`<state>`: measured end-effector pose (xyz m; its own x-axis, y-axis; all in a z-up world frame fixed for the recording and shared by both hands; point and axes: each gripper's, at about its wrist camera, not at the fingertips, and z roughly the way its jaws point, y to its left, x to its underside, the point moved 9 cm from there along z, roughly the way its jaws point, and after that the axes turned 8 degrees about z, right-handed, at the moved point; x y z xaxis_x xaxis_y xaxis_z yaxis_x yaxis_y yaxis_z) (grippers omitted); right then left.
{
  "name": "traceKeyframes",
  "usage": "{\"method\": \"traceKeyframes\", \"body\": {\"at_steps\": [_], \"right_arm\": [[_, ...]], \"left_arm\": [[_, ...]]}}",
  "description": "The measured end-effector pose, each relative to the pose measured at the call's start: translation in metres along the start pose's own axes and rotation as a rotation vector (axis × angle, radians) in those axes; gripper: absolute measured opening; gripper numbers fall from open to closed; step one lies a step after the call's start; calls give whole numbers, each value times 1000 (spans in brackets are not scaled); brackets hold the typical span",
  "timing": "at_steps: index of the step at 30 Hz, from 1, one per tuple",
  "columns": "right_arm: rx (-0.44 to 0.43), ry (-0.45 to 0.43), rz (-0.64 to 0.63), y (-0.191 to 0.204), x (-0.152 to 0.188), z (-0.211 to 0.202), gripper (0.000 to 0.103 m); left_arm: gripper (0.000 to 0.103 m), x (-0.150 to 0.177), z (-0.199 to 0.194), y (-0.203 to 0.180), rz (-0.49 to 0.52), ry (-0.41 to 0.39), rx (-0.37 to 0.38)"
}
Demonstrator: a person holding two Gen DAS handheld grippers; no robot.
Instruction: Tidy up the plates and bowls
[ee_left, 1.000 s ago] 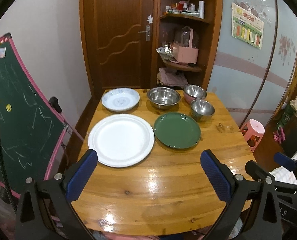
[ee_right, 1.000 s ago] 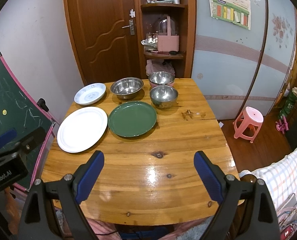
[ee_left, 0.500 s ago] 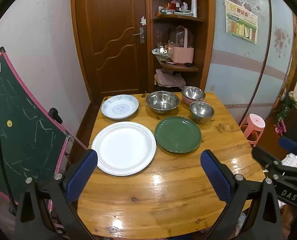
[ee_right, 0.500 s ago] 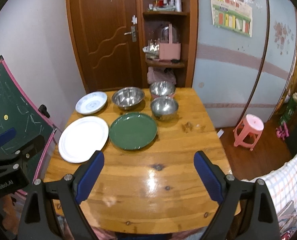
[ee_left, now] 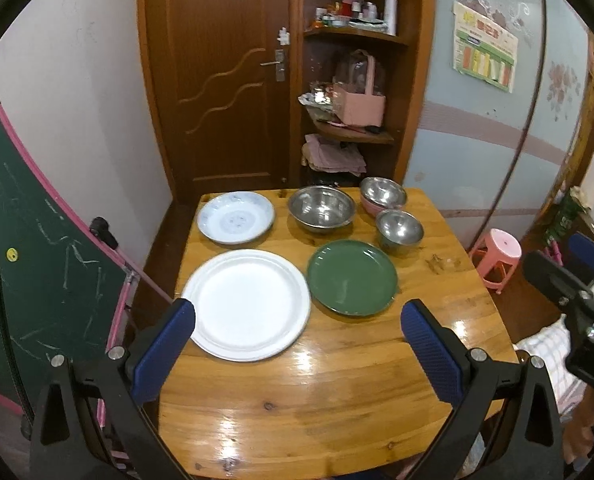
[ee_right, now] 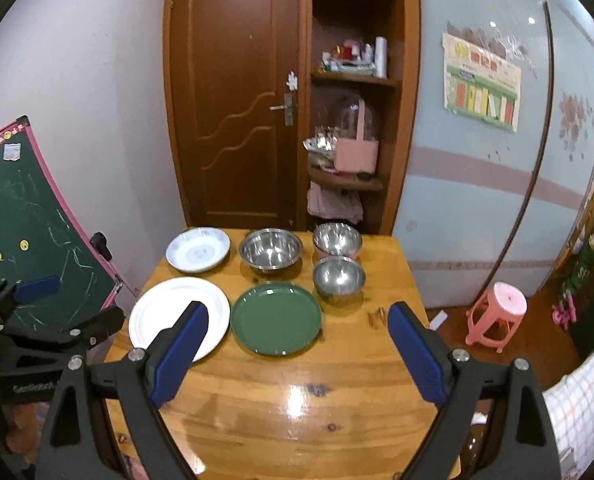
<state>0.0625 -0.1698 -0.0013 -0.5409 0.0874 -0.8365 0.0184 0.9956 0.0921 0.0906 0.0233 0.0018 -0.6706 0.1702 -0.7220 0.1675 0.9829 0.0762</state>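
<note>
While I hover above the near edge: both my grippers hang over the glossy wooden table [ee_left: 337, 408], holding nothing.
Left gripper [ee_left: 297, 344]: blue-padded fingers spread wide, over bare wood just before the big round white plate [ee_left: 247, 304].
Right gripper [ee_right: 297, 344]: fingers wide too, its left pad overlapping the white plate's near rim in view.
Plates: round dark green plate [ee_left: 352, 282] just beside the white one; pale blue patterned shallow dish [ee_left: 236, 217] behind.
Bowls: large steel bowl [ee_left: 321, 208], small steel bowl [ee_left: 399, 230], steel bowl nested in a pink one [ee_left: 383, 195], at the far side.
</note>
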Motion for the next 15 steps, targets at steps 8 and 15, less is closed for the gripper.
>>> {"method": "traceKeyframes", "body": {"at_steps": [8, 15], "right_arm": [[-50, 20, -16, 19, -14, 12, 92], [-62, 48, -46, 41, -21, 36, 92]], "left_arm": [[102, -13, 2, 56, -21, -33, -130], [102, -20, 23, 99, -23, -25, -191]]}}
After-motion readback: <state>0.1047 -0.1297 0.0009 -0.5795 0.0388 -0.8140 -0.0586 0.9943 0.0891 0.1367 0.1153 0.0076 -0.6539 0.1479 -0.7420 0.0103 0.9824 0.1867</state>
